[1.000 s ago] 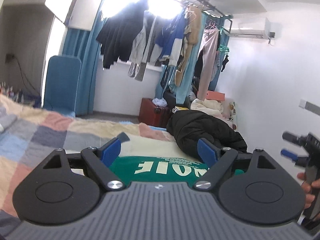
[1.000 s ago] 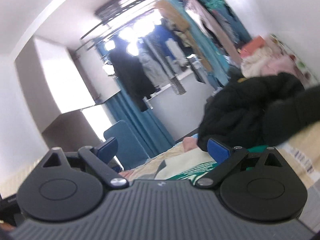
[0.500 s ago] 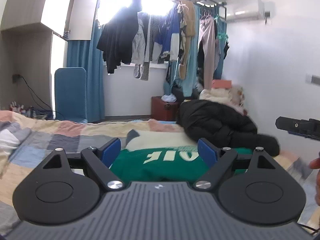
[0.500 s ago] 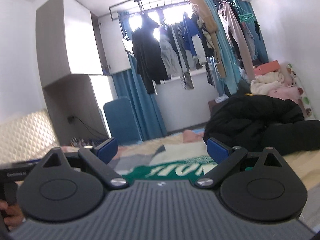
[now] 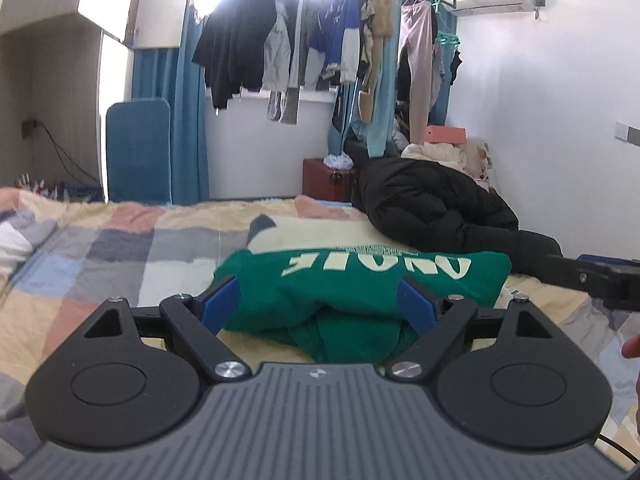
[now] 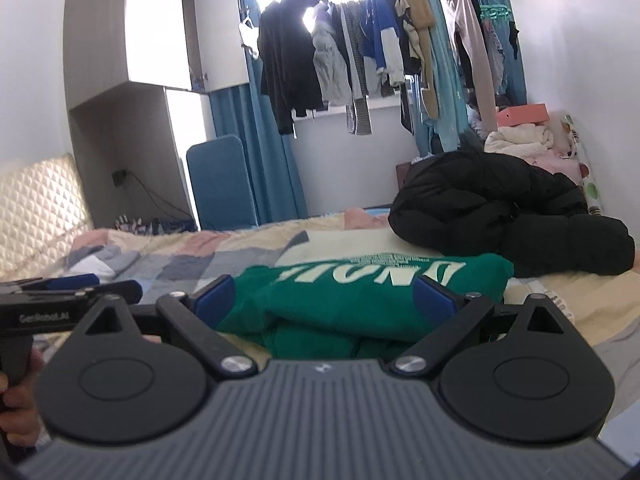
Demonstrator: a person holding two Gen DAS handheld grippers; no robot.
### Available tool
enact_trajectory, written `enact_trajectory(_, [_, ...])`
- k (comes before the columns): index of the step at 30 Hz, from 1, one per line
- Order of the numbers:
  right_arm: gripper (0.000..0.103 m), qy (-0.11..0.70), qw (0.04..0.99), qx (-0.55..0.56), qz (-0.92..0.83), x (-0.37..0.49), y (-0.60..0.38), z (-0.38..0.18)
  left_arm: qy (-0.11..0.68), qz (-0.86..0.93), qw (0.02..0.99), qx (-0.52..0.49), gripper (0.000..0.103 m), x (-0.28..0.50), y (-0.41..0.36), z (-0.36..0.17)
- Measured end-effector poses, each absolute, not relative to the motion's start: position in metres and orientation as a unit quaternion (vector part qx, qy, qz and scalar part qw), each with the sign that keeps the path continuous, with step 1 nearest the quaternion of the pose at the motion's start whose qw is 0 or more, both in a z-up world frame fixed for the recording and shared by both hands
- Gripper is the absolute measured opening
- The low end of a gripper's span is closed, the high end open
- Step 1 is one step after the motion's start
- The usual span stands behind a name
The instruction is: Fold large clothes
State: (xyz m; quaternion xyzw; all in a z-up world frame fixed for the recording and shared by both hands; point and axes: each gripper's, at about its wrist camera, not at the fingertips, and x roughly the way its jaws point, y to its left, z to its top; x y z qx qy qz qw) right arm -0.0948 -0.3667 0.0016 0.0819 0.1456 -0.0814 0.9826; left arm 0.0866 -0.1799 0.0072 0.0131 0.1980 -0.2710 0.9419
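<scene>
So the green sweatshirt [image 5: 360,280] is lying on the bed [image 5: 120,248], right in front of both grippers, and it already looks folded into a chunky bundle. The pale lettering on top reads upside down from here, and there's a looser bit of fabric poking out of the near edge, so I'd guess it's mostly done but could use a tuck or a final tidy. Whether there's another fold planned, can't say.

The left gripper [image 5: 318,306] has its blue fingers spread wide with nothing between them, just hanging short of the sweatshirt. Same deal for the right gripper [image 6: 325,298]: wide open, empty, not touching the cloth as far as I can tell.

Material-wise, the sweatshirt looks like soft thick knit, kind of lumpy where the layers stack. The bed has a checked cover in pastel patches, flat and a bit wrinkly. Behind the sweatshirt there's a black puffer jacket [image 5: 432,204] slumped in a shiny quilted heap, near it but apparently not touching. Further back, clothes [image 5: 304,48] hang at the window.
</scene>
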Motion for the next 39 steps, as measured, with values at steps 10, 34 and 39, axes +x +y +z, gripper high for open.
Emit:
enact_trajectory(10, [0.097,0.176,0.978,0.075,-0.081,-0.085,-0.357,-0.015,0.227,-0.263,0.938,0.005,0.091,0.107,-0.177,-0.016])
enact_trajectory(34, [0.097,0.188,0.975,0.077,-0.088,-0.084,-0.356,-0.014,0.213,-0.247,0.945,0.002,0.093,0.101,-0.172,-0.014])
enact_trajectory(39, [0.097,0.192,0.974,0.078,-0.088,-0.085,-0.355,-0.015,0.213,-0.25,0.944,0.001,0.094,0.099,-0.172,-0.012])
